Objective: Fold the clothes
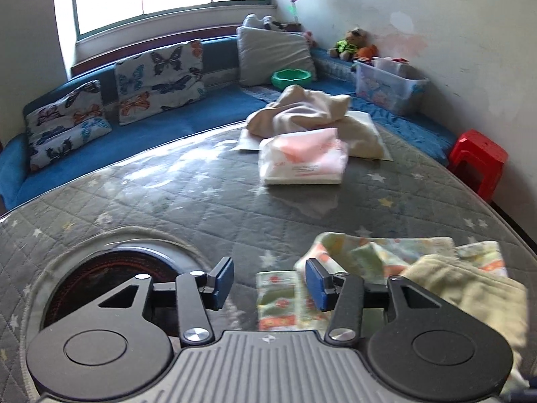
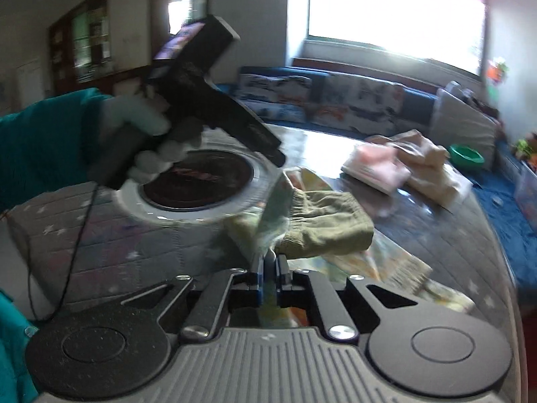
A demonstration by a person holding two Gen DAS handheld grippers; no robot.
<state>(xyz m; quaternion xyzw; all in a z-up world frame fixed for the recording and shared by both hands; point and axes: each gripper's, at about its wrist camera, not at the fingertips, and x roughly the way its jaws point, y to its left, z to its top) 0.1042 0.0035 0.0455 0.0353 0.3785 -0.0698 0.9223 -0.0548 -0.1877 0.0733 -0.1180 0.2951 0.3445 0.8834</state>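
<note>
Clothes are lying near the burner (image 1: pixel 110 282) set into the table (image 1: pixel 201 198): a printed garment (image 1: pixel 369 252) just right of it, half gathered, not yet folded. Right gripper (image 2: pixel 268 268) is pinching that garment's edge; left gripper (image 1: pixel 270 278) is hanging open, gripping nothing. Beyond the burner, a pink piece (image 1: pixel 302 158) is looking folded, a cream one (image 1: pixel 302 110) crumpled.

A quilted grey star-print cover (image 1: pixel 188 201) spreads over the counter, cut round a dark hotplate (image 1: pixel 100 278) at near left. Beyond lies a blue couch (image 1: pixel 188 114) with butterfly cushions (image 1: pixel 161 80), a green bowl (image 1: pixel 292 77) — and far right, a red stool (image 1: pixel 478 161).
</note>
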